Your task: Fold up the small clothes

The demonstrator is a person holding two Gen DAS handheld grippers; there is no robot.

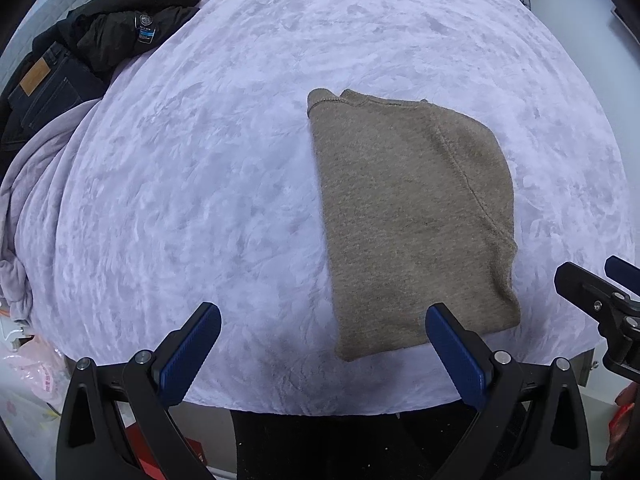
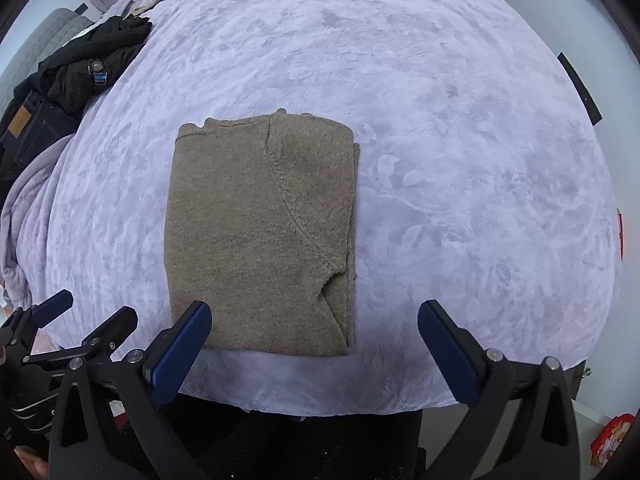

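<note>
Brown knit sweater (image 2: 260,232) folded into flat rectangle, lying on lavender fleece blanket (image 2: 460,152) covering bed, close to near edge. Left tool (image 1: 322,344) spread wide above blanket, nothing between blue pads, right pad over sweater's near corner. Right tool (image 2: 314,342) likewise wide open, empty, poised above sweater's near edge. Black jacket (image 1: 120,24) and dark jeans (image 1: 44,88) heaped at far left.

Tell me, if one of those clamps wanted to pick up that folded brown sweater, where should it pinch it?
Probably the near short edge of the brown sweater, coming straight down from above. The layers stack there into a thick hem facing the right gripper, whose jaws stand open and empty. The sweater lies flat on the lilac blanket, so a side approach would find nothing to pinch.
</note>
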